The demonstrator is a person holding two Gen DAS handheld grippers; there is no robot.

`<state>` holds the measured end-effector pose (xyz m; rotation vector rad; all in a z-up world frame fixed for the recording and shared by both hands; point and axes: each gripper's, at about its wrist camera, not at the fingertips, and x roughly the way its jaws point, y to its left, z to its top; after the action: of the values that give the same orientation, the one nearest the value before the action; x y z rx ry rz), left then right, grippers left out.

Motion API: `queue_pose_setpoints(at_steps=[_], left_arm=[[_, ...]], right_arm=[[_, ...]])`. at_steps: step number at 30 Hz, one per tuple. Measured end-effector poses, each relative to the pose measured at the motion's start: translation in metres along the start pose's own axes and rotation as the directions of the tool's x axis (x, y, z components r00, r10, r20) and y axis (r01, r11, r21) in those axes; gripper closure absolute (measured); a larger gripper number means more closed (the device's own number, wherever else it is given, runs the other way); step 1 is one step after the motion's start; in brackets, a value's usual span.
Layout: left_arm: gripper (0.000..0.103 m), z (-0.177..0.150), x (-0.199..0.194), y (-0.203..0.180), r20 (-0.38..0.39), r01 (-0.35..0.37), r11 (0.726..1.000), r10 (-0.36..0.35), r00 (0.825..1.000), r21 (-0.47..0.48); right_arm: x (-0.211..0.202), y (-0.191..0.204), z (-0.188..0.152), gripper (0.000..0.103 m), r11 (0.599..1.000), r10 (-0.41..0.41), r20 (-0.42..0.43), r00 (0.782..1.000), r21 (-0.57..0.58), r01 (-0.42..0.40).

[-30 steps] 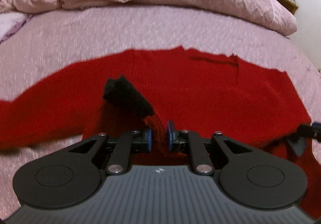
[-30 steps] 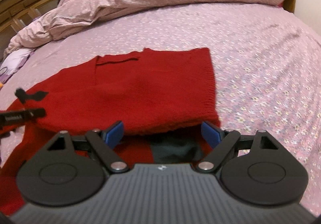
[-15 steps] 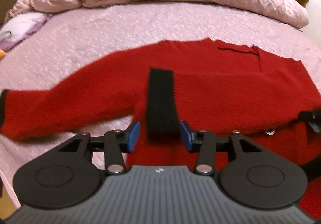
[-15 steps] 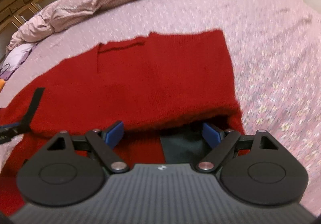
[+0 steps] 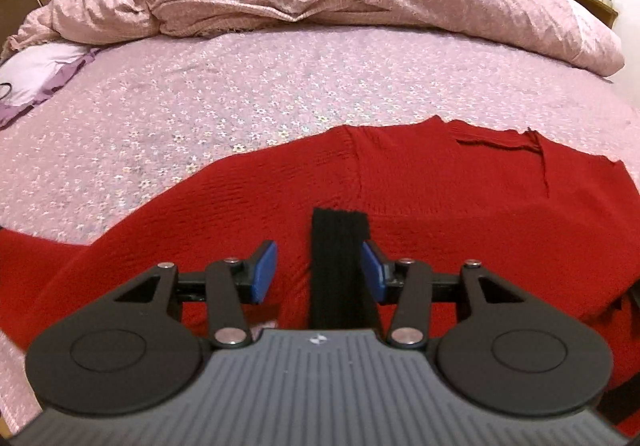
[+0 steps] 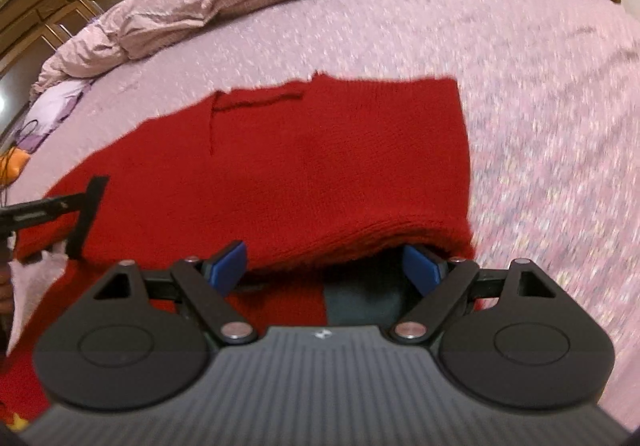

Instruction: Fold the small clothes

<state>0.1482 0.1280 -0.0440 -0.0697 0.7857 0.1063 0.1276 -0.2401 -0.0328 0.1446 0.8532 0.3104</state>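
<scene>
We see a red knit sweater (image 5: 440,186) flat on the bed (image 5: 240,94), its black cuff (image 5: 340,266) between our left gripper's (image 5: 319,272) just-opened jaws, untouched; our right gripper (image 6: 326,266) gapes wide, empty.

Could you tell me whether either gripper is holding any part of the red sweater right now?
No. The left gripper has just opened, and the black cuff lies loose between its pads. The right gripper is open over the red sweater, gripping nothing.
</scene>
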Motion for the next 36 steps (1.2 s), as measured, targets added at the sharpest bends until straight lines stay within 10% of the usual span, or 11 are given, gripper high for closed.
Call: queue_pose_setpoints(at_steps=[18, 36], left_arm=[[0.05, 0.007, 0.029, -0.003, -0.019, 0.081, 0.996, -0.08, 0.997, 0.026], [0.049, 0.006, 0.041, -0.008, -0.039, 0.053, 0.998, -0.053, 0.998, 0.02]], right_arm=[[-0.025, -0.025, 0.014, 0.017, 0.997, 0.077, -0.185, 0.98, 0.036, -0.071], [0.048, -0.049, 0.075, 0.017, 0.981, -0.162, 0.031, 0.986, -0.101, 0.165]])
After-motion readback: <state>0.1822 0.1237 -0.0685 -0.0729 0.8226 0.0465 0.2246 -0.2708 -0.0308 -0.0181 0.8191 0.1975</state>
